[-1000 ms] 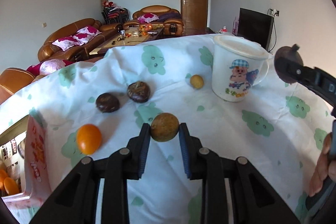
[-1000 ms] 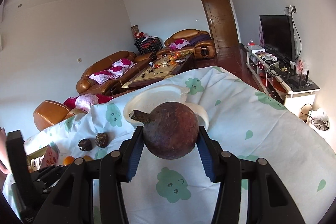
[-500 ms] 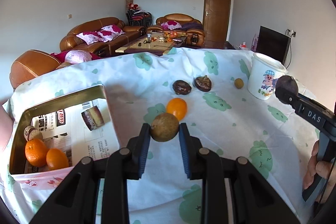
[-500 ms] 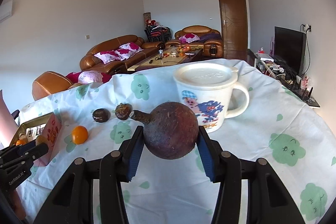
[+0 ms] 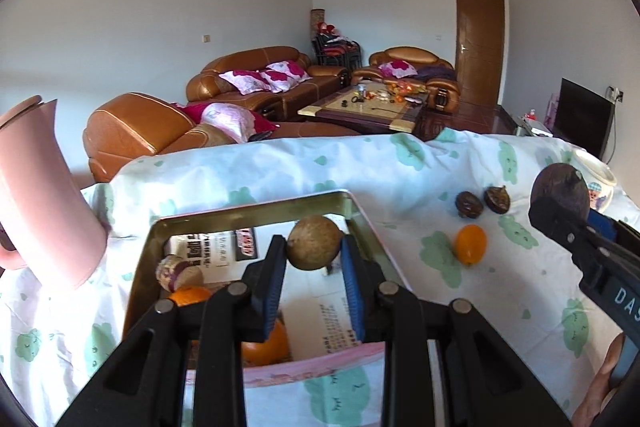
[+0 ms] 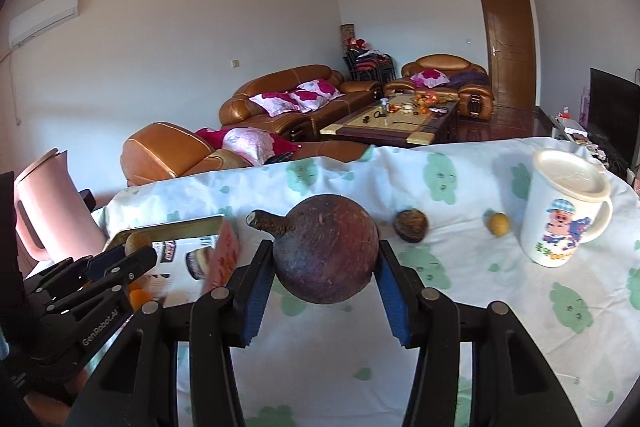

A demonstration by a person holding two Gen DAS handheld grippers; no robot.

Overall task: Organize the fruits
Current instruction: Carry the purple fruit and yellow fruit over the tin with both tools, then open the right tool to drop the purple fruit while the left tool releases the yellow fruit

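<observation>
With the left gripper [image 5: 314,259] clamped on a tan fruit [image 5: 314,242] above the open box [image 5: 248,211] and the right gripper [image 6: 325,277] clamped on a dark fruit [image 6: 326,254] beside it, each should lower inside the rim before letting go, clear of the 2 oranges [image 5: 265,343].

White walls [image 5: 160,27], brown leather sofas [image 5: 256,75], wooden door [image 5: 479,43]

tablecloth [image 6: 500,347]: white, green cloud faces | mug [image 6: 560,223]: white, cartoon print | jug [image 5: 44,203]: pink | tin [image 5: 248,215]: gold rim | held fruits: tan [image 5: 314,242], dark maroon [image 6: 326,254]
</observation>
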